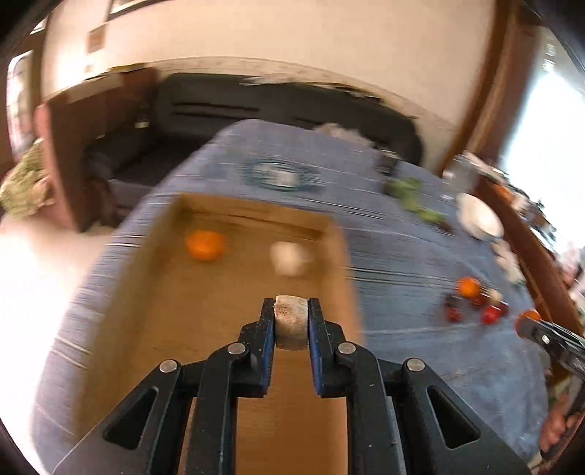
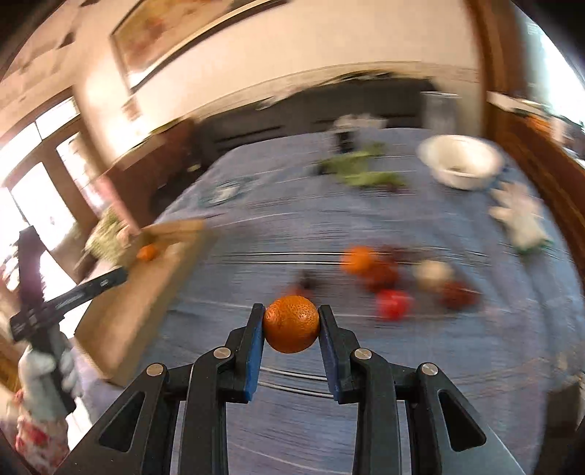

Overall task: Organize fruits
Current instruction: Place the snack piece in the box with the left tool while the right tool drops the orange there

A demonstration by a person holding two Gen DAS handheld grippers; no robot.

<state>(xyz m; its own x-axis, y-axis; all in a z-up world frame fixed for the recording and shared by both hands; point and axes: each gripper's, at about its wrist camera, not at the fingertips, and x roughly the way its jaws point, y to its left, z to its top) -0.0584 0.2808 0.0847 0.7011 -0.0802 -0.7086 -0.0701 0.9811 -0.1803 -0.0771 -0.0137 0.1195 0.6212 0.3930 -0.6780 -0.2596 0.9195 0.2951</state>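
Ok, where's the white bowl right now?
The white bowl sits far right on the blue tablecloth in the right wrist view, beyond the loose fruit pile, beside the greens.

No lettering, label, brand, number or sign is legible in either view; motion blur smears the framed picture on the cream wall (image 2: pixel 175 33) and the small white marking on the black gripper arm (image 2: pixel 104 281)
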